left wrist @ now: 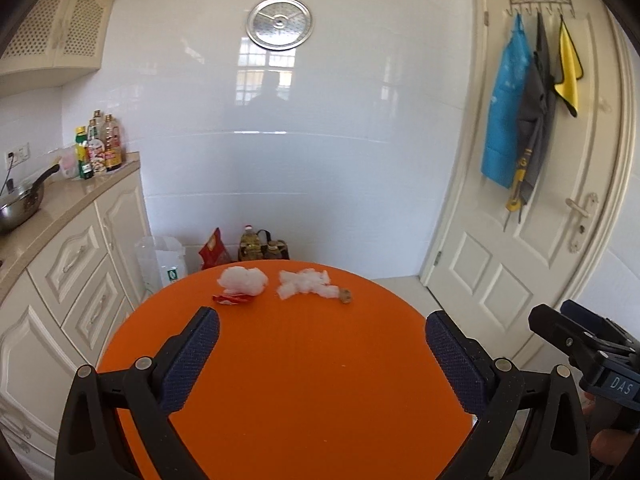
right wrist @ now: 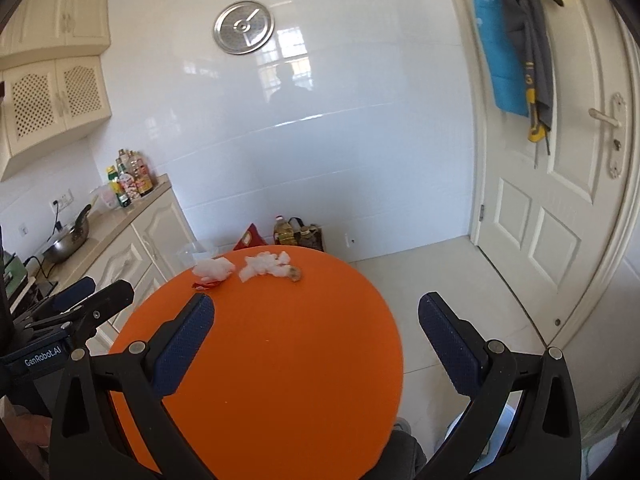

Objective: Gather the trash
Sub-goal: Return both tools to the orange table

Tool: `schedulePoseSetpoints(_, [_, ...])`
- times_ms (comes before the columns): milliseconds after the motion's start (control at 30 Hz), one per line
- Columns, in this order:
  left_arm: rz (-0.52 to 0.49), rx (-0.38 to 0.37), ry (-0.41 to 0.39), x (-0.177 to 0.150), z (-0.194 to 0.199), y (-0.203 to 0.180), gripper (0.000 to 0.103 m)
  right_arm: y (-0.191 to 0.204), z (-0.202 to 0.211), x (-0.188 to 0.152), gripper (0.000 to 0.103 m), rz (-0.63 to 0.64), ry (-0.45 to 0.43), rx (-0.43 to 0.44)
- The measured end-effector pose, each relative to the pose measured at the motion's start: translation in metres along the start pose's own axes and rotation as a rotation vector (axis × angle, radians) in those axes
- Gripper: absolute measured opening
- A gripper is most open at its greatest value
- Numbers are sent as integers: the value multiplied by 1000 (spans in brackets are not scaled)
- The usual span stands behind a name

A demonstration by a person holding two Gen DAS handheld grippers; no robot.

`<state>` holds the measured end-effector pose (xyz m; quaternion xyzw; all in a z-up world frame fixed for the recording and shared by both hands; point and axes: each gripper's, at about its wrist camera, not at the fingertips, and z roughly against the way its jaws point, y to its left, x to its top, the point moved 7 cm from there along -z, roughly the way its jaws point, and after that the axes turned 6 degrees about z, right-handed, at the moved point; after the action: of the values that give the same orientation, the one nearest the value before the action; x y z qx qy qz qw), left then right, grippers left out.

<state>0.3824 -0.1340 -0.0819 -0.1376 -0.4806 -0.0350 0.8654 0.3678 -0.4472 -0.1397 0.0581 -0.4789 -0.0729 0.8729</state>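
Observation:
On the far side of the round orange table lies trash: a crumpled white tissue, a red wrapper in front of it, a second white tissue wad and a small brown scrap at its right end. My left gripper is open and empty over the near table. My right gripper is open and empty, its right finger past the table's right edge. Each gripper shows in the other's view.
A cream counter with cabinets stands left, with a wok and bottles. Bags and an oil bottle sit on the floor by the white wall. A door with hanging cloths is right. A pale bin-like object is low right.

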Motion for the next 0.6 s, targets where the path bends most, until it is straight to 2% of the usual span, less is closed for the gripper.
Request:
schedulePoseSetpoints(167, [64,64,-51,-19,27,35,102,51,-12,9,103,77,-14,59])
schedulePoseSetpoints(300, [98,97,-58,-29,35,56,102,79,-24,15,103,112,-15,92])
schedulePoseSetpoints(467, [110,119,-46,-31,25,69,102,104,-46,18,103,150,3,113])
schedulePoseSetpoints(600, [114,118,-21,-18,-3,69,102,107,-70,14,103,157,39,110])
